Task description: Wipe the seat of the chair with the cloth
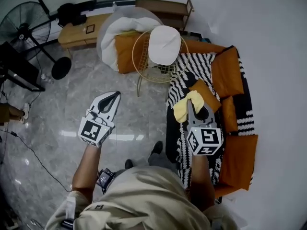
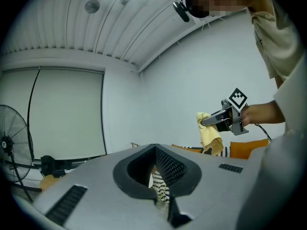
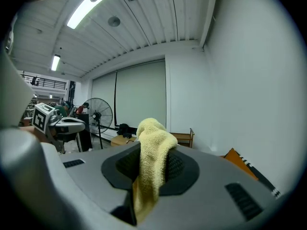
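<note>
A: What's the big orange thing?
B: That's the sofa (image 1: 235, 75), with a stripy blanket (image 1: 192, 66) on it. The wire chair (image 1: 156, 72) stands just beside it on the floor.
A: Is the chair getting wiped?
B: Not yet. Its white seat (image 1: 164, 44) is well apart from the cloth.
A: Where is the cloth?
B: The yellow cloth (image 1: 181, 110) is up in the air over the sofa. The right gripper (image 1: 193, 103) pinches it tight, and a lot of it flops loose.
A: What could go wrong?
B: I think the thin chair could slide or tip when it gets pushed, because nothing holds it. The seat might shift too. The floppy cloth could snag on the wires or slip out.
A: And the left gripper (image 1: 115, 96)?
B: Its jaws are pressed together on nothing, over the floor.
</note>
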